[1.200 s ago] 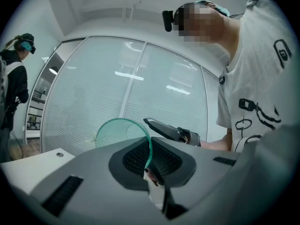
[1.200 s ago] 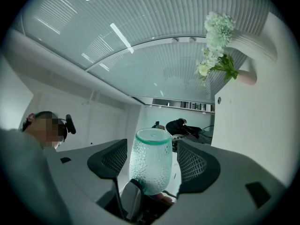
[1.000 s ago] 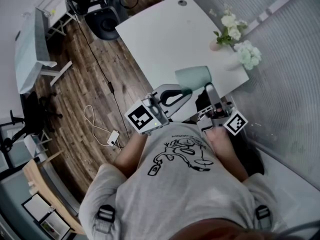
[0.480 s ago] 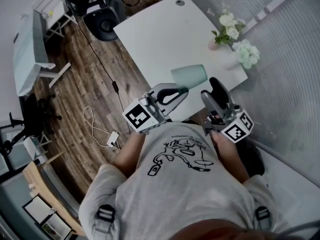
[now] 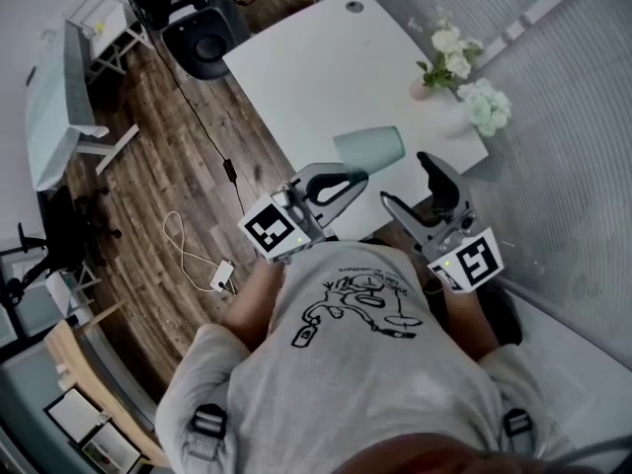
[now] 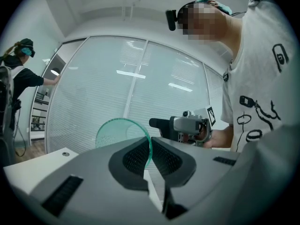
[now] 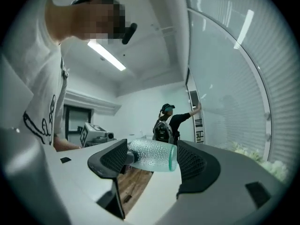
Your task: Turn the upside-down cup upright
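Observation:
The pale green dimpled cup (image 5: 370,149) hangs on its side above the near edge of the white table (image 5: 326,67). My left gripper (image 5: 354,177) is shut on the cup's rim; in the left gripper view the thin cup (image 6: 123,134) wall is pinched between the pads (image 6: 161,157). My right gripper (image 5: 406,180) is open, jaws spread wide, just right of the cup's base and apart from it. In the right gripper view the cup (image 7: 152,156) shows beyond the open jaws, with the left gripper (image 7: 96,134) at its far end.
White flowers (image 5: 449,52) in a small vase and a second bunch (image 5: 489,107) stand near the table's right corner. A glass wall with blinds runs along the right. A black chair (image 5: 202,42) and a cable (image 5: 197,250) are on the wood floor. Another person (image 7: 168,123) stands by the glass.
The right gripper has come off the cup, drawn back toward me, rolled over and spread its jaws. The left gripper has kept hold of the cup, which shifted slightly left.

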Demonstrator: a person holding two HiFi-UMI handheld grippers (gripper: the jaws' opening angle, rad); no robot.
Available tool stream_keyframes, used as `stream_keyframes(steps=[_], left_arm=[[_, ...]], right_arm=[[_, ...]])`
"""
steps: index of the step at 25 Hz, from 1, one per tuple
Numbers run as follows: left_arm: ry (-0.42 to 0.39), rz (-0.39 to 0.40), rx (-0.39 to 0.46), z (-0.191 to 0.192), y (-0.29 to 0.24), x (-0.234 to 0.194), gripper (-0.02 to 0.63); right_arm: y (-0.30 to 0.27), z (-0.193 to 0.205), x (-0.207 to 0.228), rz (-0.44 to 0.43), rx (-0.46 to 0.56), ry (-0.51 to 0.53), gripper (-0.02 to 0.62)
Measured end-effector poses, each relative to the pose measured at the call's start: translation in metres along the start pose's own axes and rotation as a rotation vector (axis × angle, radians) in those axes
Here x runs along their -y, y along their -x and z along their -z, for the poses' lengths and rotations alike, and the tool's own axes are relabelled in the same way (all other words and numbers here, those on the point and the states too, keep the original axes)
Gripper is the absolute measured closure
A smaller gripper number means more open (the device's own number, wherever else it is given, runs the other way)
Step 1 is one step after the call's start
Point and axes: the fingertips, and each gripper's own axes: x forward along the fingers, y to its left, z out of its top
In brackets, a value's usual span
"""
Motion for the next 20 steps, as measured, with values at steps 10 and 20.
stream_keyframes(steps=[10,20], left_arm=[[0.001,0.005,-0.025,0.006,0.0,0.0,0.592],[0.0,0.017,-0.042,0.008,-0.001,0.002,0.592]], right_arm=[[-0.01,0.022,-0.008,-0.016,-0.274,0.609,0.264],[-0.021,0.038,-0.001,0.012,-0.473,0.994,0.258]])
